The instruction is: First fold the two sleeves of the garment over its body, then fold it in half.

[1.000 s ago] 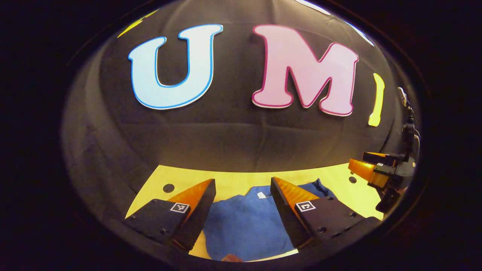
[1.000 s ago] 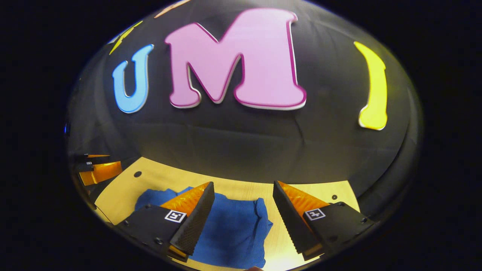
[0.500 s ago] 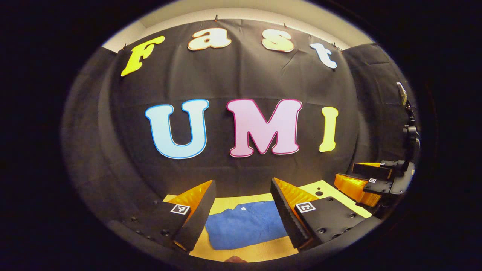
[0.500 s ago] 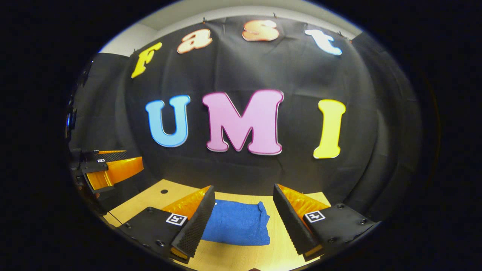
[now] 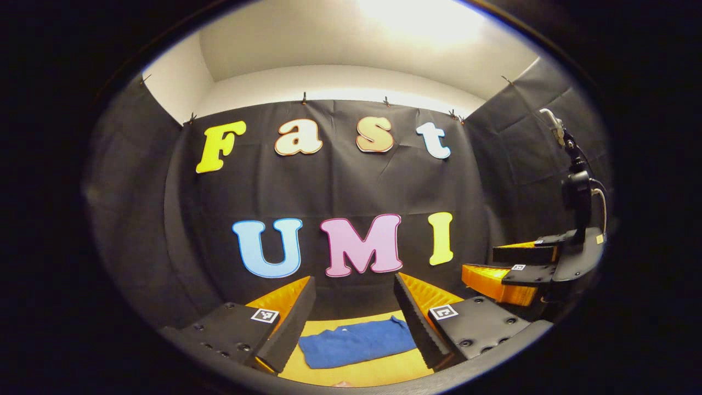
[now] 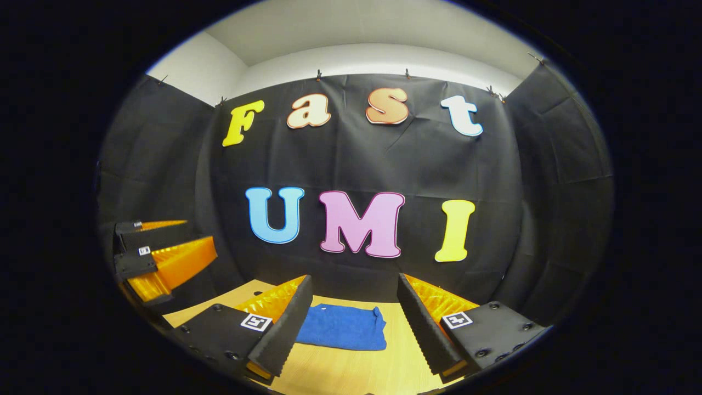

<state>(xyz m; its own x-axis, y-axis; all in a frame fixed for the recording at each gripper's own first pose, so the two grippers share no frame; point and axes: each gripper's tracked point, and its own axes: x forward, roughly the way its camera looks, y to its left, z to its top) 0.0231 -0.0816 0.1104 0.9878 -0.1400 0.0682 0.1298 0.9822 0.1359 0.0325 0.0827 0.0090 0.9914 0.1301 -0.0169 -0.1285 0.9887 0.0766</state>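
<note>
Hand-held gripper on the left has its fingers spread wide with nothing pinched between them, and the blue garment sits right in that gap, down at about 6 o'clock in the left gripper view. It's folded into a flat, compact bundle lying on the yellow wooden worktop, well apart from both fingers. One small white tag shows near its far edge.

Same story from the other side: the right hand-held gripper is also spread open and holding nothing. In the right gripper view the garment lies flat on the worktop, again around 6 o'clock, framed between the two fingers without touching either. Its right edge looks a bit bunched, while the rest is pretty smooth.

Moving outward, each camera catches the other tool too. In the left gripper view the right hand-held gripper shows at roughly 4 o'clock, held above the worktop level, with a dark mount and cable rising over it. In the right gripper view the left hand-held gripper sits at about 9 o'clock, fingers apart as well.

Behind everything hangs the black cloth wall, with a pale ceiling and a bright light patch up at 12 o'clock.
</note>
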